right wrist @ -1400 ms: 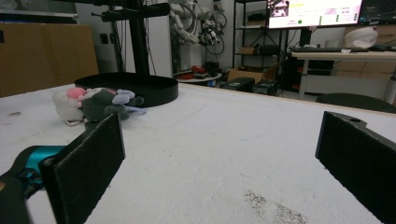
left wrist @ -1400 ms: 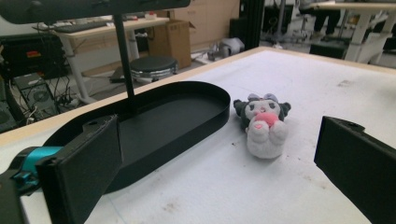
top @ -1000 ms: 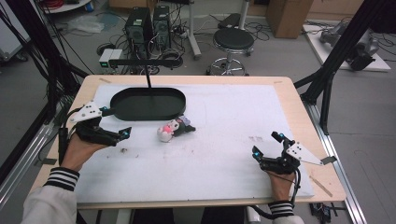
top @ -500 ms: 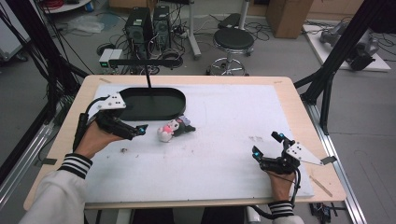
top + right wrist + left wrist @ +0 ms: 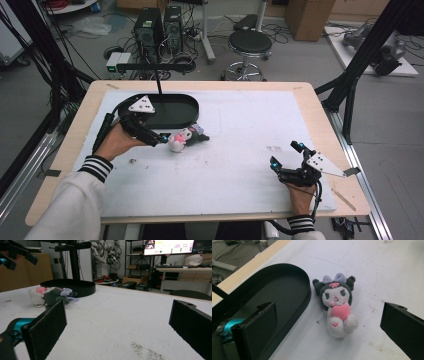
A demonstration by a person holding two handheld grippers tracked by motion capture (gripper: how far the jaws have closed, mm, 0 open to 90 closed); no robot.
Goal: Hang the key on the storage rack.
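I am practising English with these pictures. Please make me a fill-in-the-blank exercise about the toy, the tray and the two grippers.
1. The plush toy lies on the white mat, just outside the black ____.
2. The left gripper is beside the toy with its jaws ____.
3. The toy hugs a pink ____.
4. The right gripper holds ____ between its jaws.

Missing words: tray; open; heart; nothing
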